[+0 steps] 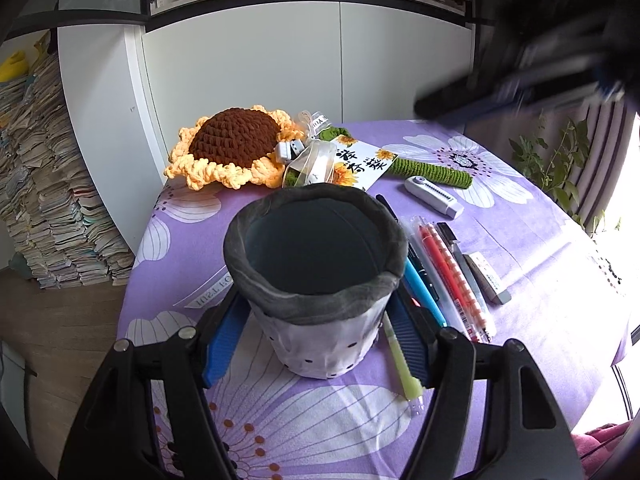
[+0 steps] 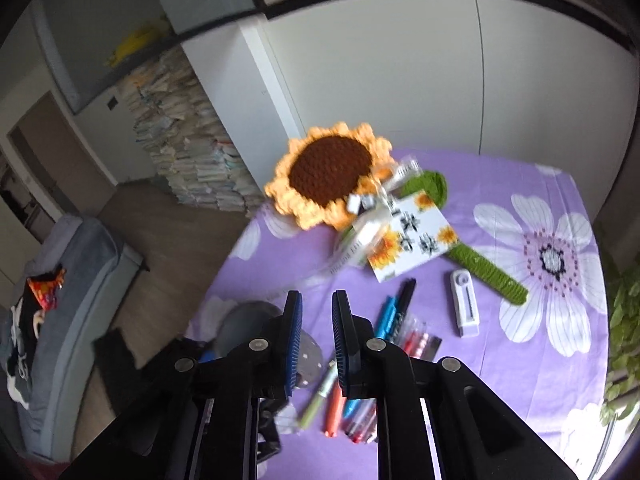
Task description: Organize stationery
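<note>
**Left wrist view: cup braced, right jaws lifted empty**

Left wrist view shows the left hand-held gripper (image 1: 316,344) clamped on a soft grey-rimmed pen cup (image 1: 316,280), one blue pad on each side of its pale lower wall. The cup stands upright on the purple flowered tabletop (image 1: 540,248) with its mouth open to the camera. I judge the grip is there to keep this floppy fabric cup steady and its mouth wide while pens are dropped in. The inside looks dark, and I cannot tell whether anything is in it.

Just right of the cup lies a row of pens (image 1: 448,276), roughly parallel, with a yellow-green pen (image 1: 402,360) touching the cup's base and an eraser (image 1: 490,278) at the far end of the row. A white correction tape (image 1: 434,196) lies apart, nearer the crochet sunflower (image 1: 236,144) and its card.

The right wrist view, blurred, shows the right hand-held gripper (image 2: 316,336) raised above the tabletop with its jaws drawn nearly together and nothing between them. The pens (image 2: 360,392) lie below and to its right, and the cup (image 2: 248,328) sits at its lower left.

Most stationery is not yet in the cup. The next pick probably needs the right jaws to spread over a single pen.
</note>
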Demonstrator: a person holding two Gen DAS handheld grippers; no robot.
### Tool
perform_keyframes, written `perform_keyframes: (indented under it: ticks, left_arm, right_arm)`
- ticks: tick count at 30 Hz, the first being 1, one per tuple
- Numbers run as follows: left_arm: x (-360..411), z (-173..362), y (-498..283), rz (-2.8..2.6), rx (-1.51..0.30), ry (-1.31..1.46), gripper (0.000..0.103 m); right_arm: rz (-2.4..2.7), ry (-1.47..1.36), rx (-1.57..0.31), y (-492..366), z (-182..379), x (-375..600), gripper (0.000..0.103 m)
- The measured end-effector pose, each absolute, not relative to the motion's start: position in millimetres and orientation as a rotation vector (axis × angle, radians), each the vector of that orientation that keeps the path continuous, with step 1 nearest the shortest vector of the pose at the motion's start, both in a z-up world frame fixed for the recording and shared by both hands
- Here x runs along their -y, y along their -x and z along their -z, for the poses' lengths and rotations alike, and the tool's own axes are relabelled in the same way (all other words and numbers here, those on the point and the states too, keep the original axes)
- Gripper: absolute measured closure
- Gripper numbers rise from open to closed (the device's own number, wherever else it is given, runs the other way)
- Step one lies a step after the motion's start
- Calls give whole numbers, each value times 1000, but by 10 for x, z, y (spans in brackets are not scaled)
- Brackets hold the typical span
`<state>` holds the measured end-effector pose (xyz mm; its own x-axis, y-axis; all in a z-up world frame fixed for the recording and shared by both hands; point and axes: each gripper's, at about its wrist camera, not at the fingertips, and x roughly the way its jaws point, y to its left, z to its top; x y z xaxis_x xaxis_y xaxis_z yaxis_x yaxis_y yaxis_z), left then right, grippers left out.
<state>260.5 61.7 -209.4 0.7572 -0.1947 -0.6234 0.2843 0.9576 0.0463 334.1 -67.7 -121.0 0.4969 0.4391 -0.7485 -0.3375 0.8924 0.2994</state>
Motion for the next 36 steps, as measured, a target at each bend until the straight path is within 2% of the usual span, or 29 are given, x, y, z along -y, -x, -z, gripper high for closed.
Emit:
perform_keyframes:
  ticks: [5, 6, 8, 9, 10, 21, 32, 34, 36]
  left_arm:
    - [-616, 2086, -2590, 263, -662, -148, 35]
    - [-620, 2081, -2579, 261, -662, -148, 35]
    - [-638, 2074, -2554, 247, -656, -158, 35]
    - [-647, 2071, -2532, 232, -650, -169, 35]
    - [-662, 2069, -2514, 217, -645, -180, 35]
    - [-849, 2043, -2439, 157, -650, -185, 35]
    - [-889, 2070, -2439, 163, -657, -165, 35]
    - [-899, 2072, -2438, 161, -656, -163, 35]
    - [-911, 2073, -2445, 159, -656, -161, 35]
  right_arm:
    - [-455, -91, -1106, -3571, 1725, 607, 88]
    - [-464, -82, -1132, -3591, 1797, 567, 85]
    - [-458, -62, -1171, -3631, 1927, 512, 69]
    - [-449, -62, -1182, -3647, 1978, 497, 55]
    - [-447, -67, -1191, -3665, 2027, 491, 48]
    - [-405, 22, -1270, -3742, 2241, 242, 48]
    - [-360, -55, -1273, -3790, 2237, 276, 48]
    - [-362, -65, -1224, -3759, 2154, 283, 48]
    - [-334, -58, -1080, -3638, 1920, 313, 48]
